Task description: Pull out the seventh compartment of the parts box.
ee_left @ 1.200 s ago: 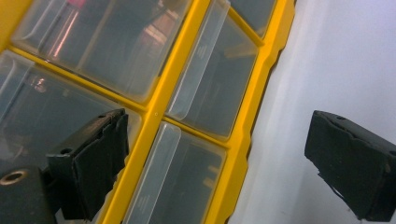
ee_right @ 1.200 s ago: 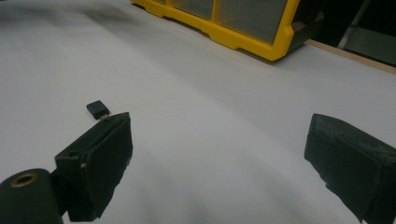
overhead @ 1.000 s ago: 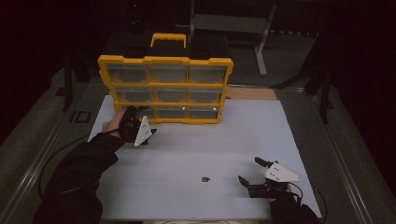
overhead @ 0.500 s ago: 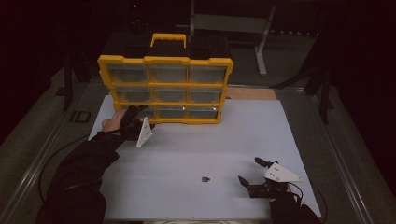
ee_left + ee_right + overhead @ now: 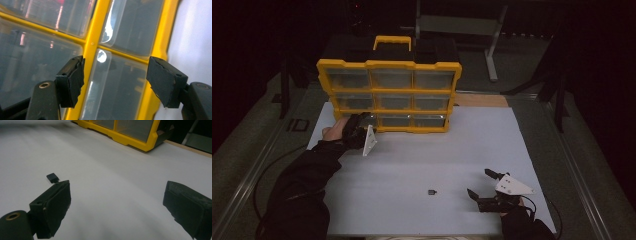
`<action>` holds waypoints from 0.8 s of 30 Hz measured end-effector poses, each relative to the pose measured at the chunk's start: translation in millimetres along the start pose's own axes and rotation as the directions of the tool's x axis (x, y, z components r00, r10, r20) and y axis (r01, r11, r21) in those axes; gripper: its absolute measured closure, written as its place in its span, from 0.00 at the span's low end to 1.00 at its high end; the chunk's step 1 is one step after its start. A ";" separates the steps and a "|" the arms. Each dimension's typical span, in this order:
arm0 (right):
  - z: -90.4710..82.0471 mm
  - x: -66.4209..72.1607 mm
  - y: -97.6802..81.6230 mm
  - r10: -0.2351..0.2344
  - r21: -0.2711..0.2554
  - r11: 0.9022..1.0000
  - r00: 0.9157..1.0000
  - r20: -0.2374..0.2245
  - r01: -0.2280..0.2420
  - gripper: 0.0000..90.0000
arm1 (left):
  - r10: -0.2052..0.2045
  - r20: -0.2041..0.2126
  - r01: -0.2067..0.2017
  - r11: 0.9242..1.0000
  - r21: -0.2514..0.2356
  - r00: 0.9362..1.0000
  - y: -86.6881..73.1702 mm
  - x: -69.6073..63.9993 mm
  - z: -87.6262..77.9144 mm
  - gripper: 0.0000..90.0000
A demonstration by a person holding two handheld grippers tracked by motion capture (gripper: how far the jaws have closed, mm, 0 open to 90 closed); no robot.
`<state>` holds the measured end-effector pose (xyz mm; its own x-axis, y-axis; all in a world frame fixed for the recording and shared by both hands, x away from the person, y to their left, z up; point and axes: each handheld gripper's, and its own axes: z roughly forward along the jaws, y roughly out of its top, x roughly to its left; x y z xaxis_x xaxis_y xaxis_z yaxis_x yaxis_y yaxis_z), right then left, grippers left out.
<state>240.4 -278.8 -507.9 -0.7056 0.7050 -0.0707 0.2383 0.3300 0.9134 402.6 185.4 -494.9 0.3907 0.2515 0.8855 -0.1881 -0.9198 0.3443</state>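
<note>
A yellow organizer (image 5: 389, 95) with clear drawers in three rows stands upright at the back of the white mat (image 5: 472, 145). My left gripper (image 5: 357, 130) is at its bottom-left drawer. In the left gripper view my left gripper (image 5: 115, 80) is open, its jaws standing either side of a clear drawer front (image 5: 117, 87) next to a yellow frame bar (image 5: 87, 57). My right gripper (image 5: 478, 182) rests open near the mat's front right. A small black piece (image 5: 431, 191) lies just left of it, beyond the left jaw in the right gripper view (image 5: 52, 177).
The organizer's corner (image 5: 130, 132) shows far off in the right gripper view. A wooden strip (image 5: 482, 100) lies behind the mat at the right. A metal stand (image 5: 492, 45) rises behind the table. A cable (image 5: 267, 170) trails off the left side.
My left gripper has moved forward and slightly right, up against the organizer's bottom-left drawer. The right gripper and the black piece have stayed put.
</note>
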 end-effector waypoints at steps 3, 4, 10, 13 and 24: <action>-0.1 0.2 0.1 0.000 0.000 1.000 1.000 0.000 0.000 0.09 | 0.012 -0.020 -0.012 1.000 0.009 1.000 0.5 -0.6 1.2 0.41; -0.2 0.2 0.1 0.000 0.001 1.000 1.000 0.001 0.000 0.09 | 0.029 -0.030 -0.028 1.000 0.012 0.999 0.8 -1.4 1.5 0.42; -0.2 -0.1 0.0 0.000 -0.002 1.000 1.000 -0.001 0.000 0.09 | 0.056 -0.031 -0.056 0.998 0.019 0.998 2.4 -4.1 3.1 0.48; -0.1 0.0 0.0 0.001 -0.001 1.000 1.000 -0.001 -0.001 0.09 | 0.068 -0.047 -0.067 0.997 0.035 0.997 2.4 -5.5 5.1 0.52; -0.2 0.2 0.2 0.000 0.001 1.000 1.000 0.001 0.000 0.09 | 0.136 -0.085 -0.128 0.987 0.101 0.987 6.9 -9.1 7.4 0.65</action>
<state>240.2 -278.7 -507.7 -0.7050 0.7056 -0.0714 0.2384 0.3306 0.9131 404.3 174.5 -503.0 0.2837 0.1483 0.9474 -0.1446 -0.9701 0.1951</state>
